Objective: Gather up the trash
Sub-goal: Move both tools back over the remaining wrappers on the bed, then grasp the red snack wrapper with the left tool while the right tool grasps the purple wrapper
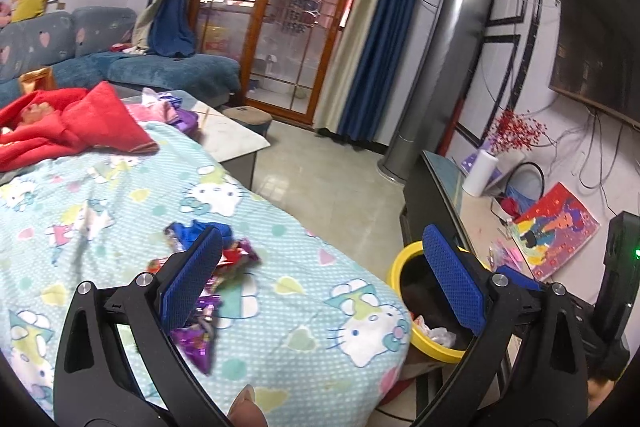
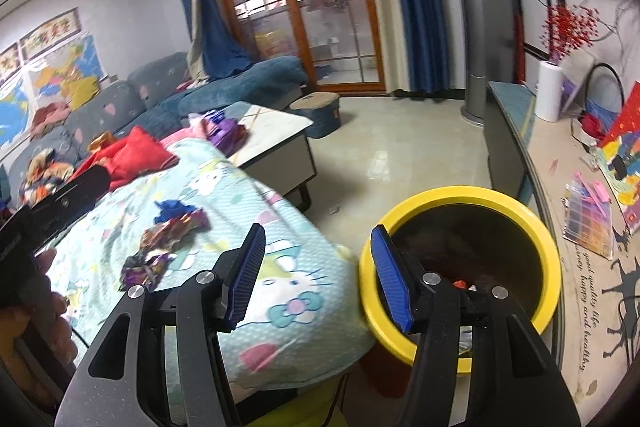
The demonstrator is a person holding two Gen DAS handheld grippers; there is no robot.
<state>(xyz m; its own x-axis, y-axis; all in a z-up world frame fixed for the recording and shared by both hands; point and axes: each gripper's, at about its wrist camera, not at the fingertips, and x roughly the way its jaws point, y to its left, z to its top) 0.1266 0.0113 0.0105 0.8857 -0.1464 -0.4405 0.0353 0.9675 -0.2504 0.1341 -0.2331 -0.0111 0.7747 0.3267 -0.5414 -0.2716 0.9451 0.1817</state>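
Blue ribbed pads of the left gripper stand wide apart with nothing between them. Just behind its left finger lies a heap of crumpled wrappers on the cartoon-print blanket; that finger covers part of the heap, so its full extent cannot be made out, and a purple foil piece shows blurred beside the finger's base. Behind the right finger sits the yellow bin, its rim half hidden by the pad; pale scraps lie inside against the dark liner. A fingertip pokes in at the bottom edge, cut off by the frame.

On the right wrist view, the right gripper is moderately open and empty. Its right finger hangs over the near rim of the yellow bin, and something small and red peeks from behind that finger deep in the bin; what it is cannot be told. To the left of the left finger the wrappers are spread across the blanket, well apart from the pads. At the far left edge the other gripper's dark body and the hand holding it are blurred and cropped. Beyond the blanket lie a red cloth and a low table.
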